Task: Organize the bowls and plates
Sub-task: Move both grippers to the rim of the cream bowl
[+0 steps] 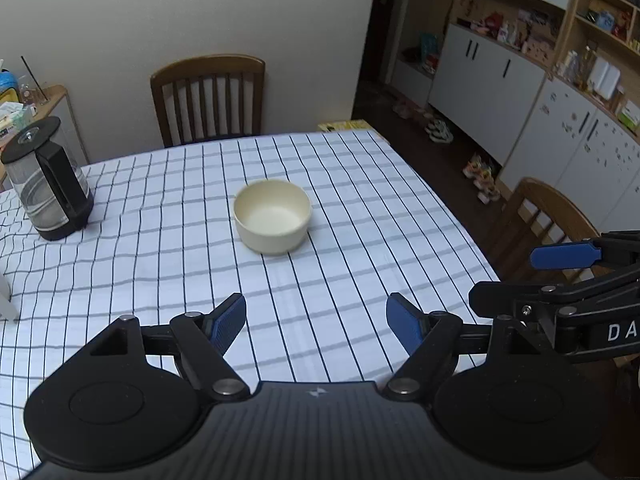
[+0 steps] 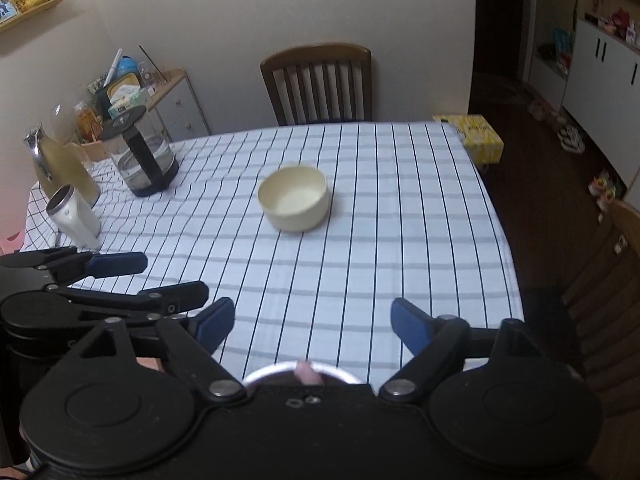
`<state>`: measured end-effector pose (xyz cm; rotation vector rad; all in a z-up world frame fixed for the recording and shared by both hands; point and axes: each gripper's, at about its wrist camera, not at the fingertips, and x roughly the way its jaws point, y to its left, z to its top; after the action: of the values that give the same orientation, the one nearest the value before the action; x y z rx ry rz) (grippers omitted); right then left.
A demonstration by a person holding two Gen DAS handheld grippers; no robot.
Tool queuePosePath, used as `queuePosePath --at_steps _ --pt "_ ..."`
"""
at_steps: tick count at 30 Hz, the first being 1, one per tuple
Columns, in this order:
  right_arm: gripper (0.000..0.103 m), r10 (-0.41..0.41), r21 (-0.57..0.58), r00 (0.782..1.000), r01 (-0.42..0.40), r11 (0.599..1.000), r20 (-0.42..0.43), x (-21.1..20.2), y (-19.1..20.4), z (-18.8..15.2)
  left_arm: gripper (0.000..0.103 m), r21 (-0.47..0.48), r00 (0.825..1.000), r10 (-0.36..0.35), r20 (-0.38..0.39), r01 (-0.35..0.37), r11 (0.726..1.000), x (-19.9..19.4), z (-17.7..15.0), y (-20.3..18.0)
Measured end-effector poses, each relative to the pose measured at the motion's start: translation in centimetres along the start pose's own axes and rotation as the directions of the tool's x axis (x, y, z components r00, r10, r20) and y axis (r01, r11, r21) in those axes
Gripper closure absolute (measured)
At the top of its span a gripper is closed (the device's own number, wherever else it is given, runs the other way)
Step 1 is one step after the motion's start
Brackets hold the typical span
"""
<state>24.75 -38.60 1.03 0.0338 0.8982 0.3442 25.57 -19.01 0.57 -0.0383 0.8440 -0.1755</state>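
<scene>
A home dining room: checked cloth over the counter (image 1: pixel 320 280), wooden chair (image 1: pixel 208 98) at the far side, glass kettle (image 1: pixel 46 180) far left, cluttered white cupboards (image 1: pixel 500 68) far right.

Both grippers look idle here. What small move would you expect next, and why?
Probably the left gripper advances toward the cream round bowl standing upright and empty mid-table on the checked tablecloth. Both it and the right gripper are open, holding nothing, and short of the bowl, which lies nearly straight ahead of the left one.
</scene>
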Motion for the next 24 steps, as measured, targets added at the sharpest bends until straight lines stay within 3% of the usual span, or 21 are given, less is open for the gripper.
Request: queuePosePath --at_steps 4,15,24 --pt "0.002 0.001 -0.031 0.999 0.0 1.0 0.039 1.0 -0.1 1.9 0.026 -0.031 1.0 0.007 0.004 -0.007 0.999 1.2 1.3 1.2" --pt "0.001 -0.002 -0.052 1.0 0.004 0.999 0.025 7.1 -1.7 8.4 0.026 -0.077 0.994 0.109 -0.007 -0.109 0.991 6.9 5.8 4.6" --pt "0.002 -0.007 -0.037 0.999 0.005 0.999 -0.044 14.8 -3.0 12.4 0.026 -0.136 0.985 0.148 -0.089 -0.16 0.978 13.6 8.3 7.2"
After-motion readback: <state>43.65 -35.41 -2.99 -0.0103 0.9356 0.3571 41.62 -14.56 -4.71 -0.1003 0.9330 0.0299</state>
